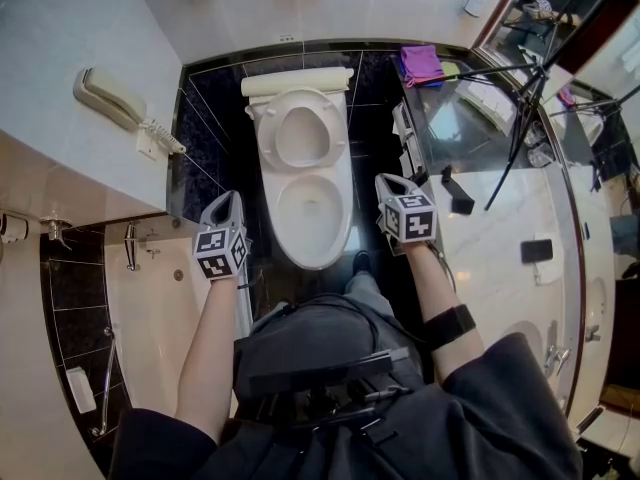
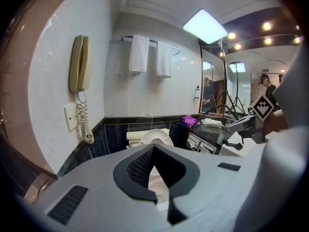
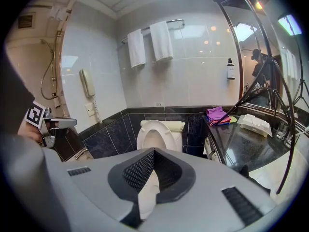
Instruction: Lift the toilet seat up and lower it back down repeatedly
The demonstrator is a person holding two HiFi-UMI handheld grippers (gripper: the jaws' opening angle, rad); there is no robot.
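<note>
**SEAT UP: LOWERING STROKE TO BE SET UP**

The toilet seat (image 1: 336, 138) is seen raised, leaned back vs. the cistern (image 1: 297, 83), w/ the bowl (image 1: 347, 203) exposed below it. The step in hand is judged to be the lowering. For a clean job, one gripper should be brought in over the bowl to the seat's free top edge. The ring should be tipped fwd just past balance, then supported all the way down so it isn't dropped onto the rim w/ a bang. The hinge end is best avoided, as leverage there is likely poor.

Jaws: the left gripper (image 1: 228, 198) is held beside the bowl's left flank and the right gripper (image 1: 389, 180) beside its right, both apart from the porcelain. Each pair of jaws is pressed together at the tips, w/ no gap to speak of. Nothing is pinched or touched by either.
</note>
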